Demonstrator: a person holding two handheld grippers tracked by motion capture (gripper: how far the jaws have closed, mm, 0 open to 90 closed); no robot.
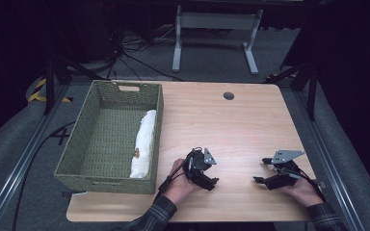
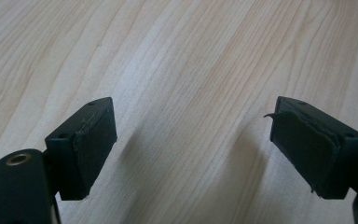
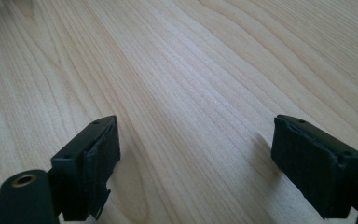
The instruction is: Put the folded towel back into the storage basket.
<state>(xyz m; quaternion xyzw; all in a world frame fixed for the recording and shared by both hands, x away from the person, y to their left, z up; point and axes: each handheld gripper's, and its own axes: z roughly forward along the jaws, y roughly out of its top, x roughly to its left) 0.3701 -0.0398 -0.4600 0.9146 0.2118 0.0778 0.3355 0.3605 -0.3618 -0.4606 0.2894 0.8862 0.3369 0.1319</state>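
Lying in basket (image 1: pixel 77 159), cloth (image 1: pixel 143 144) left of both fingers (image 1: pixel 212 183).

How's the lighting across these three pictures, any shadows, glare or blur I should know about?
High view: the table is lit while the surrounding floor falls into darkness; the white cloth in the basket looks nearly washed out. Left gripper view: sharp wood grain, soft shadows under both open jaws, no glare. Right gripper view: even light, a faint shadow beside the right-hand jaw, the nearest parts slightly soft.

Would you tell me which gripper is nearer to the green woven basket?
Left. The left gripper sits just beside the basket, off its near right corner; the right gripper is farther right across the table.
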